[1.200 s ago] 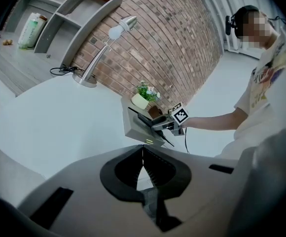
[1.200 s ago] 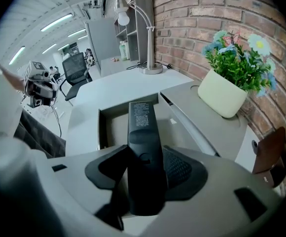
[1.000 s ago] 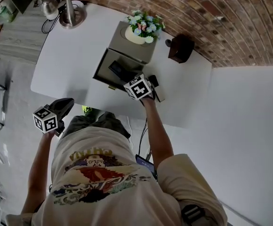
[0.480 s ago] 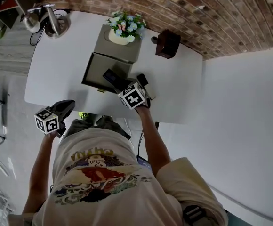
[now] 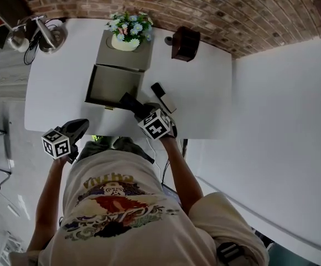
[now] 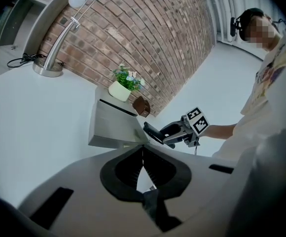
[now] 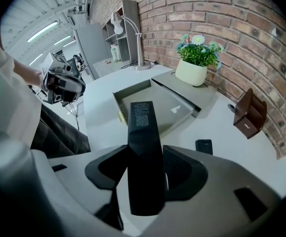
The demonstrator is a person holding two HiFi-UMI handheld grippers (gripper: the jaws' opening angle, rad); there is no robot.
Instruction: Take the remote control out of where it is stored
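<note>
My right gripper (image 5: 142, 111) is shut on a long black remote control (image 5: 130, 102), held in the air above the near right corner of the open grey drawer (image 5: 108, 85). In the right gripper view the remote (image 7: 144, 147) runs lengthwise between the jaws of that gripper (image 7: 145, 168), label side up, over the drawer (image 7: 168, 111), which shows nothing inside. My left gripper (image 5: 76, 129) hangs off the white table's (image 5: 61, 87) near edge; its jaws (image 6: 143, 163) meet with nothing between them. From the left gripper view I see the right gripper (image 6: 180, 131) carrying the remote (image 6: 152, 133).
A flower pot (image 5: 128, 29) stands on the grey cabinet behind the drawer. A brown holder (image 5: 184, 43) sits at the back right, a metal desk lamp (image 5: 41, 35) at the back left. A small black-and-white device (image 5: 163, 97) lies right of the drawer. The brick wall bounds the far side.
The right gripper has drawn the remote out of the drawer and back toward the table's near edge. The left gripper has shifted a little sideways below the table edge.
</note>
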